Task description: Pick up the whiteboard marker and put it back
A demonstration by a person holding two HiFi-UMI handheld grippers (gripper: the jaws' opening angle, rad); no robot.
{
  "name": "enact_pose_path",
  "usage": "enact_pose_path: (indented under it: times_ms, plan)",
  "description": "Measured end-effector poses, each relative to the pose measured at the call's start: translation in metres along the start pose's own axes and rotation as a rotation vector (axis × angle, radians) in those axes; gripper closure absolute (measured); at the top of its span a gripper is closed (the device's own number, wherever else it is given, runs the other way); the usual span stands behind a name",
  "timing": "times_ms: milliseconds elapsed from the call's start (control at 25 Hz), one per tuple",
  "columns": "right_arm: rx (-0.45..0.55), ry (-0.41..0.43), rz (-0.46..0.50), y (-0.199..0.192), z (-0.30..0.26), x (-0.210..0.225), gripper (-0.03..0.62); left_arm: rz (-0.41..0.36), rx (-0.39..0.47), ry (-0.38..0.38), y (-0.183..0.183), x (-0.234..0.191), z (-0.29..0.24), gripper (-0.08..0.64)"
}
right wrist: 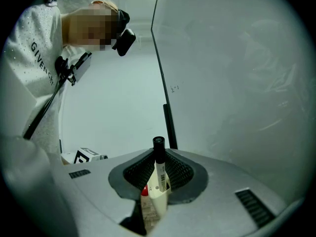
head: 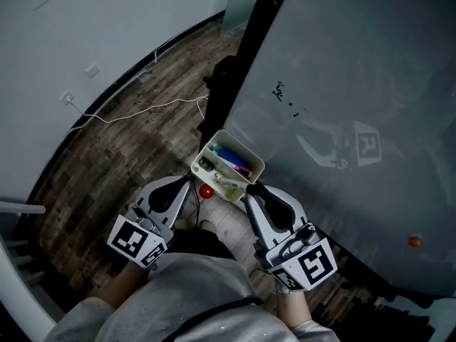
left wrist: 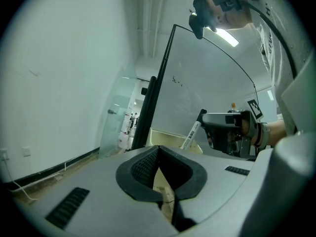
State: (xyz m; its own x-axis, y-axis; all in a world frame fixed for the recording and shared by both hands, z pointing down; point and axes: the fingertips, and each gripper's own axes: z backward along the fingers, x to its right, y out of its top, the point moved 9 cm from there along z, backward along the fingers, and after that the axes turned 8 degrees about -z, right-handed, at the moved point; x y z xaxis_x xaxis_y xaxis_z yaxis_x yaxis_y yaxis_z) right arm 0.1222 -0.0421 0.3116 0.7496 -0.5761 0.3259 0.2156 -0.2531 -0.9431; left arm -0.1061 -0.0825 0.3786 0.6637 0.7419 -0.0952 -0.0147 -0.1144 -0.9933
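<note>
A white whiteboard marker [right wrist: 159,174] with a black cap stands upright between the jaws of my right gripper [right wrist: 158,158], which is shut on it. In the head view the right gripper [head: 249,191] holds the marker [head: 229,185] just at the near edge of the cream pen tray [head: 242,148] fixed to the whiteboard [head: 356,84]. The left gripper view shows the marker [left wrist: 191,132] slanting above the tray [left wrist: 168,134]. My left gripper [head: 191,184] hangs beside the tray's left end, its pads [left wrist: 148,164] meeting at the tips with nothing between them.
Blue and pink markers [head: 231,159] lie in the tray. A red round thing [head: 206,191] sits just below it. The board's black post [head: 246,55] rises behind. A white cable [head: 142,109] crosses the wood floor by the white wall. An orange magnet [head: 415,241] sticks to the board.
</note>
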Motion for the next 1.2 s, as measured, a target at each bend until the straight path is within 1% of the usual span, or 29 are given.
enact_pose_path:
  times_ms: [280, 520, 800, 1040, 1200]
  plan:
    - [-0.012, -0.001, -0.013, -0.009, -0.002, 0.002, 0.515, 0.014, -0.012, 0.001, -0.007, 0.002, -0.001, 0.545]
    - [-0.036, -0.003, 0.001, -0.018, -0.005, 0.002, 0.516, 0.032, -0.026, 0.011, -0.014, 0.003, 0.002, 0.545]
    - [-0.045, -0.006, -0.014, -0.026, -0.009, 0.003, 0.515, 0.043, -0.042, 0.014, -0.021, 0.003, 0.005, 0.545]
    - [-0.065, -0.010, 0.000, -0.033, -0.014, 0.002, 0.516, 0.055, -0.058, 0.015, -0.028, 0.002, 0.007, 0.545]
    - [-0.073, -0.007, 0.002, -0.036, -0.015, 0.002, 0.515, 0.052, -0.049, 0.016, -0.030, 0.003, 0.007, 0.545]
